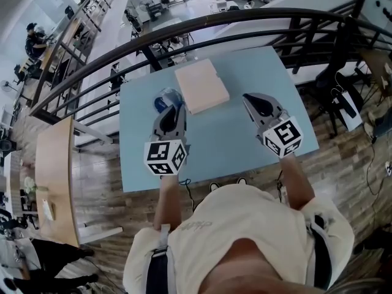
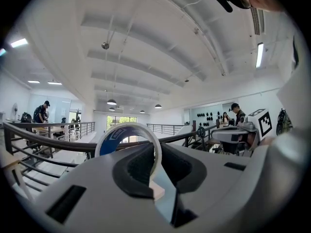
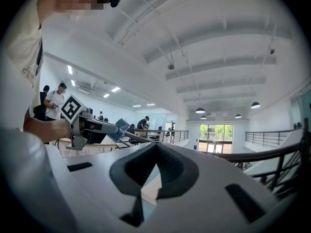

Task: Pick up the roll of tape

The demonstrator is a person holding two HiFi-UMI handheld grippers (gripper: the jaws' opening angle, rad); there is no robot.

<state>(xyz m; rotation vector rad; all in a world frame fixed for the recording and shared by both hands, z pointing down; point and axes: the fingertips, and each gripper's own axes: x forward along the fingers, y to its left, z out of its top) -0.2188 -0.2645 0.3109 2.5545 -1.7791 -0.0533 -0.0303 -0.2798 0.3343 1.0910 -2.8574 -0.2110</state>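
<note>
The roll of tape [image 2: 127, 132], white with a blue core, stands on edge between the jaws of my left gripper [image 2: 153, 168], which is shut on its rim and holds it level. In the head view the roll [image 1: 166, 98] shows at the tip of the left gripper [image 1: 171, 108], over the back left of the light-blue table [image 1: 226, 146]. My right gripper [image 1: 247, 97] hovers over the table's right side. Its jaws meet at the tips with nothing between them [image 3: 157, 145]. From the right gripper view the left gripper [image 3: 97, 125] and the blue of the roll [image 3: 118, 129] show at the left.
A tan flat board [image 1: 201, 84] lies at the back middle of the table, between the two grippers. A dark metal railing [image 1: 184, 32] runs just behind the table, with a lower floor beyond it. People stand far off in the room.
</note>
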